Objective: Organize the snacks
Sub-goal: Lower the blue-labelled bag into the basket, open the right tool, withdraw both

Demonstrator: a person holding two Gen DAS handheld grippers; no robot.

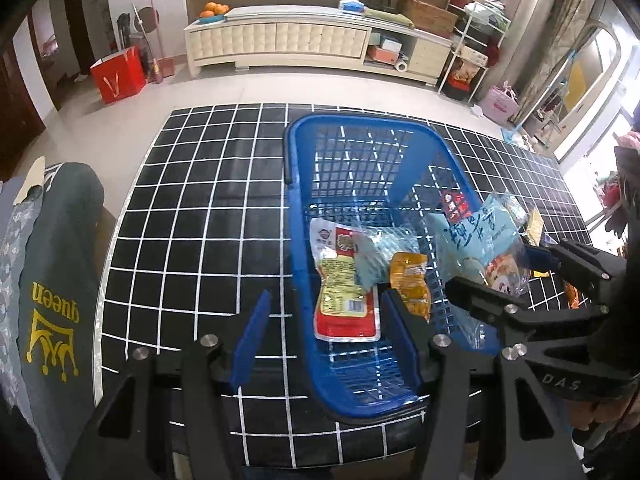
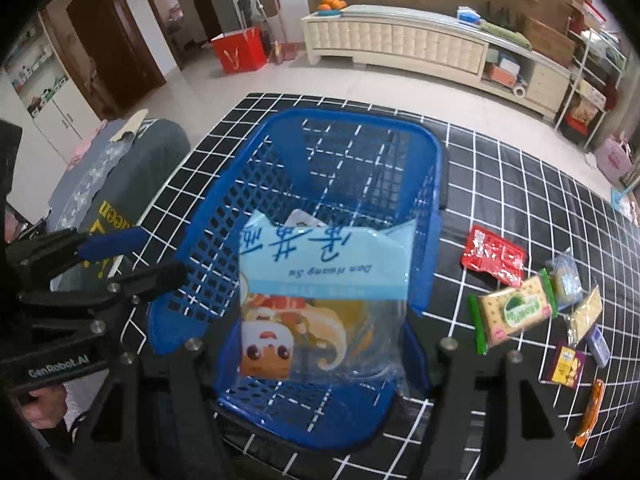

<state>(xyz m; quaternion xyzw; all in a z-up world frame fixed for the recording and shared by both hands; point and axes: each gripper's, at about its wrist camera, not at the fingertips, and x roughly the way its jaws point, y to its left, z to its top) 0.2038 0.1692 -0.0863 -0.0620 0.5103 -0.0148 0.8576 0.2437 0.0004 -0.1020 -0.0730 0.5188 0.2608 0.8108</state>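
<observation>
Glossy blue plastic mesh is being shown by the basket [image 2: 224,216]. Clear, shiny film with a pale blue printed band is being presented by the snack bag [image 2: 324,280]. The worktop [image 1: 192,216] is being covered by a smooth black-and-white grid sheet. Matt black plastic is being shown by the left gripper [image 1: 324,336].

Black tongs [image 1: 326,340], blue pads [image 1: 252,338], perhaps rubber

Soft even indoor light, bright daylight glare at right windows, fisheye-bent edges, dark vignetted corners
</observation>
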